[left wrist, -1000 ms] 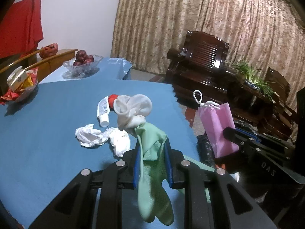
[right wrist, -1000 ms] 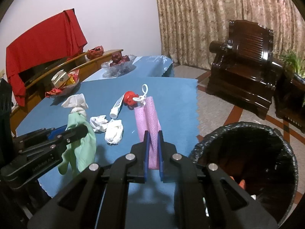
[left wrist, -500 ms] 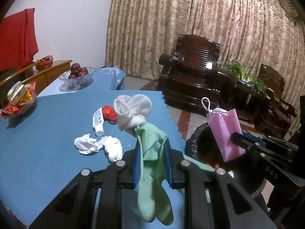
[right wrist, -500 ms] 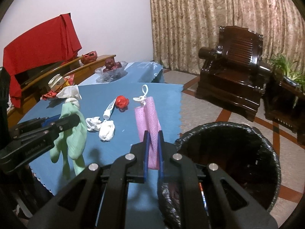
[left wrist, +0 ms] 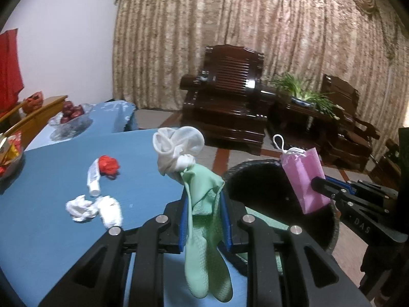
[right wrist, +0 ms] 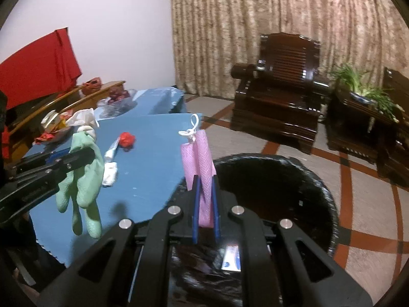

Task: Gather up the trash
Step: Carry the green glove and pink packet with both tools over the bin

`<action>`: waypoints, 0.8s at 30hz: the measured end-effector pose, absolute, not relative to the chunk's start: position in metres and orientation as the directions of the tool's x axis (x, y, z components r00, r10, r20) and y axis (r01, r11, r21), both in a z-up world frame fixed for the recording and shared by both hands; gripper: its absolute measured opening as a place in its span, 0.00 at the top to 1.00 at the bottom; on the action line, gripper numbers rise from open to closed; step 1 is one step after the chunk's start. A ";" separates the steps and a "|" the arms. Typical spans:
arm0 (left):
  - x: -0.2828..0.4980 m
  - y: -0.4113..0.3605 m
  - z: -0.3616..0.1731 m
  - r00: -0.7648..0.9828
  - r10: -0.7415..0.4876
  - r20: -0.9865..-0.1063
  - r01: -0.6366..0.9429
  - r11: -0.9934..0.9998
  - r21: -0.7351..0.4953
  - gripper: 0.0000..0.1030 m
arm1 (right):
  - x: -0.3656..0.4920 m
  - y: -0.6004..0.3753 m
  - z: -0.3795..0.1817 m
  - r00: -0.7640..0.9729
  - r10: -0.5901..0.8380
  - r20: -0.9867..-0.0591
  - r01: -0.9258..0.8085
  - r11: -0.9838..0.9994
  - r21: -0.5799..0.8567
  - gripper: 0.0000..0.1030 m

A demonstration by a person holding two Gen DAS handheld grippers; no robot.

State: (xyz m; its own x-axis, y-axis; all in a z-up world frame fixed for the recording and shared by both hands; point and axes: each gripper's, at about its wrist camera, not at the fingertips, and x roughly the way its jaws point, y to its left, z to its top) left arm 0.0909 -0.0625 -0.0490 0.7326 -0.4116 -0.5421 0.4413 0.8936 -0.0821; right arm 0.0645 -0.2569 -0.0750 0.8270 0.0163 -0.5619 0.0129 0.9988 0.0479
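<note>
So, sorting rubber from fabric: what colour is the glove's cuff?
White cuff, mint-green glove below; clearest in the left wrist view.

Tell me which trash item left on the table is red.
The crumpled red wrapper, beside the cap end of the white tube. The two tissue wads nearer the left gripper are white.
</note>
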 end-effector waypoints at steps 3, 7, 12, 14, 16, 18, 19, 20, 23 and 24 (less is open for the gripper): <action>0.092 -0.081 -0.053 0.714 -0.440 -0.545 0.476 0.876 -0.083 0.79 | 0.060 -0.272 -0.079 0.824 -0.017 -0.566 0.046 0.998 0.037 0.92; 0.095 -0.106 -0.059 0.686 -0.473 -0.553 0.522 0.850 -0.079 0.79 | 0.056 -0.297 -0.088 0.814 -0.067 -0.577 0.102 0.994 0.029 0.92; 0.102 -0.141 -0.074 0.642 -0.510 -0.573 0.581 0.811 -0.071 0.79 | 0.057 -0.322 -0.099 0.800 -0.110 -0.590 0.159 0.987 0.031 0.92; 0.105 -0.154 -0.080 0.631 -0.519 -0.577 0.599 0.798 -0.063 0.79 | 0.058 -0.332 -0.105 0.793 -0.123 -0.596 0.176 0.984 0.031 0.92; 0.109 -0.166 -0.086 0.617 -0.525 -0.586 0.614 0.787 -0.059 0.79 | 0.060 -0.340 -0.110 0.787 -0.132 -0.603 0.187 0.982 0.030 0.92; 0.114 -0.179 -0.091 0.598 -0.535 -0.597 0.631 0.773 -0.060 0.79 | 0.063 -0.347 -0.116 0.780 -0.139 -0.610 0.199 0.979 0.031 0.92; 0.115 -0.184 -0.094 0.591 -0.539 -0.600 0.638 0.768 -0.060 0.79 | 0.063 -0.350 -0.119 0.778 -0.142 -0.612 0.204 0.978 0.031 0.92; 0.118 -0.191 -0.097 0.582 -0.545 -0.604 0.648 0.759 -0.061 0.79 | 0.064 -0.354 -0.122 0.775 -0.145 -0.615 0.209 0.977 0.032 0.92; 0.125 -0.207 -0.105 0.537 -0.572 -0.620 0.679 0.729 -0.083 0.77 | 0.070 -0.363 -0.130 0.763 -0.149 -0.629 0.219 0.975 0.035 0.88; 0.128 -0.211 -0.108 0.510 -0.586 -0.630 0.694 0.713 -0.101 0.75 | 0.073 -0.366 -0.134 0.756 -0.151 -0.637 0.221 0.975 0.032 0.86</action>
